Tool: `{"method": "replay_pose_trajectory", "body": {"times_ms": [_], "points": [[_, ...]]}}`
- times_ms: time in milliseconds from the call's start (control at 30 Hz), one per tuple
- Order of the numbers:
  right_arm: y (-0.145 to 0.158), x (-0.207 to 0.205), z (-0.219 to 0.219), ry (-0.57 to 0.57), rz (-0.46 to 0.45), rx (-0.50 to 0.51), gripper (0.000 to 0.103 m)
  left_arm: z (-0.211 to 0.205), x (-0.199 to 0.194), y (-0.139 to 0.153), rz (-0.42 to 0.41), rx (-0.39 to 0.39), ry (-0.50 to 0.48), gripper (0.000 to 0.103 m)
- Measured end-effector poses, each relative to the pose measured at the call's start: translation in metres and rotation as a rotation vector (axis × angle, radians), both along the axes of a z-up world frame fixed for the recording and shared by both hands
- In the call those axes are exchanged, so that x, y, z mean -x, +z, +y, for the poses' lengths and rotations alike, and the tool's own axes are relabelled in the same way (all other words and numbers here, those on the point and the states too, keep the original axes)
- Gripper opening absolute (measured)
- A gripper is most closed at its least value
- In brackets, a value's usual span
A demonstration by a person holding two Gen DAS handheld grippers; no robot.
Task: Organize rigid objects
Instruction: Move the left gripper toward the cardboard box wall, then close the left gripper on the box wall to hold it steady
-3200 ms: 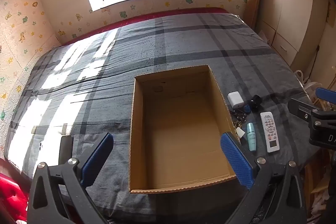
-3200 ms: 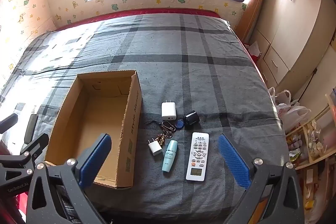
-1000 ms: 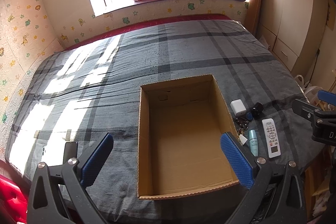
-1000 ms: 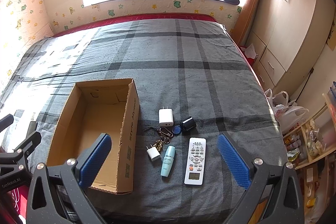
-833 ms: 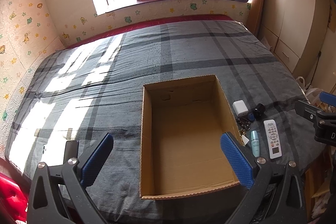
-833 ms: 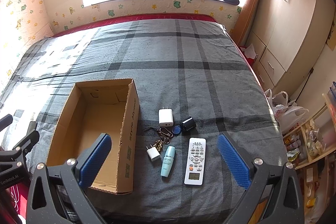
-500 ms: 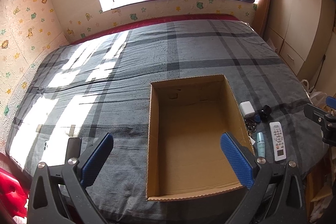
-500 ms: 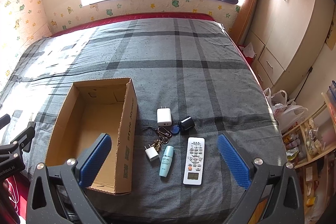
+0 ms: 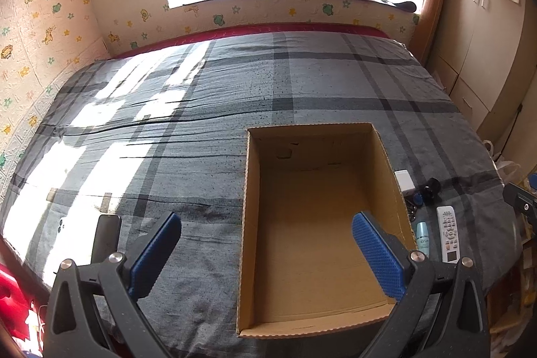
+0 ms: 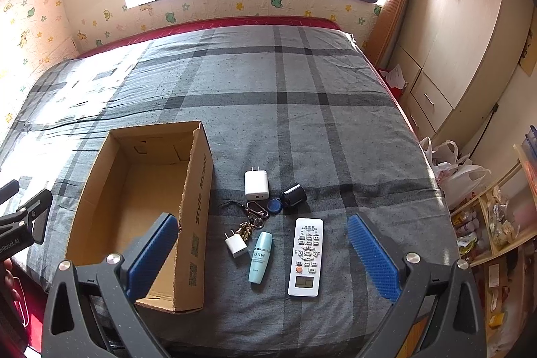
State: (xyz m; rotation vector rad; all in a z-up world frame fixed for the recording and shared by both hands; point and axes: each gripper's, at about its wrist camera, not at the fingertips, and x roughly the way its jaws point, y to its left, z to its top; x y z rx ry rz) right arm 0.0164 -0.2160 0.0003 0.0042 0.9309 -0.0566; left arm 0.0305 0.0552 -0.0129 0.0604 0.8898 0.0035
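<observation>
My left gripper (image 9: 265, 244) jaws spread wide, holding nothing, above bed (image 9: 201, 136). Cardboard box (image 10: 198, 190) at 10 o'clock from my right gripper (image 10: 261, 252), jaws wide, empty. Right of box: small charger (image 10: 236, 245), big charger (image 10: 256, 184), bottle (image 10: 260, 257), remote (image 10: 306, 256) at 12 o'clock.

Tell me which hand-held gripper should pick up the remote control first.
Right. The right hand-held gripper, open, hangs over the remote control; the left hand-held gripper faces the empty cardboard box.
</observation>
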Motion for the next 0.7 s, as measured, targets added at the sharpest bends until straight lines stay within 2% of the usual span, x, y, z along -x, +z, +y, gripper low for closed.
{"method": "replay_pose_trajectory", "body": {"times_ms": [233,500,700], "points": [[-0.013,-0.004,-0.007,-0.019,0.024,0.005,0.103,0.019,-0.018,-0.036,0.036,0.021,0.022,0.103],[-0.028,-0.006,-0.011,-0.026,0.055,0.012,0.103,0.037,-0.049,-0.090,0.090,-0.025,0.008,0.103],[-0.036,-0.008,-0.016,-0.039,0.078,0.019,0.103,0.044,-0.063,-0.111,0.121,-0.010,0.002,0.103]]}}
